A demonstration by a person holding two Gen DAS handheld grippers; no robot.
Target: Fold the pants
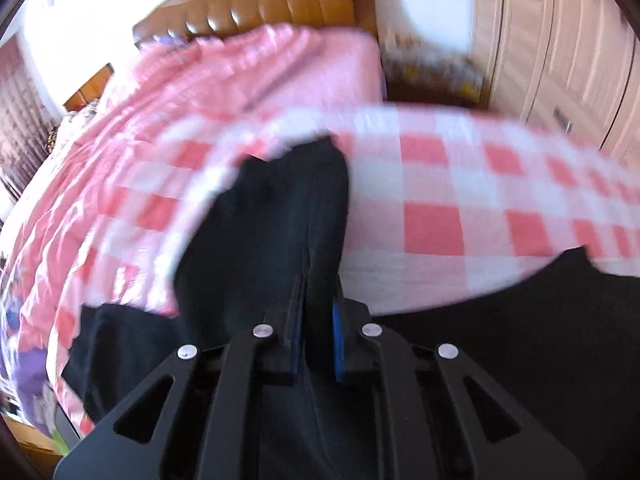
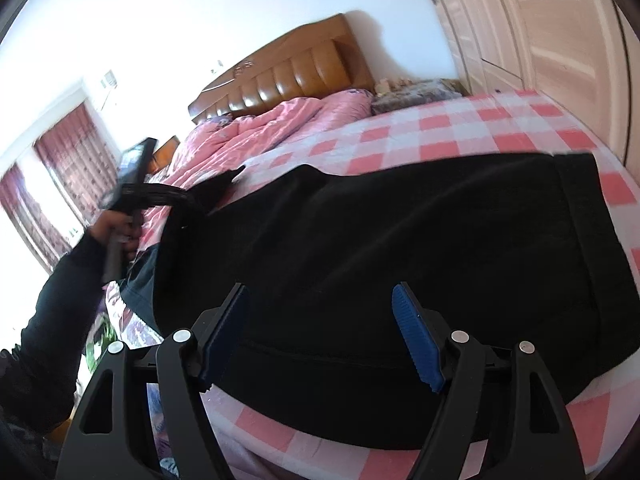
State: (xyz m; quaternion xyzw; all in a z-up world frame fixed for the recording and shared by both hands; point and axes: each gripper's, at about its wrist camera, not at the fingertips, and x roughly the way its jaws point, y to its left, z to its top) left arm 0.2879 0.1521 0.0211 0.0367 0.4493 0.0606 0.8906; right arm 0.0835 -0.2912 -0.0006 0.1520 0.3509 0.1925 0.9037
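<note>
Clearly the black pants [image 2: 400, 248] lie spread across the pink-and-white checked sheet [image 2: 460, 124] on the bed, a brown padded headboard [image 2: 296, 76] beyond. The left gripper [image 1: 316, 292] has its jaws pinched shut on a raised fold of the pants, though blur makes the exact edge hard to judge. The right gripper [image 2: 320, 320] hangs over the dark cloth with jaws wide apart, holding nothing.
</note>
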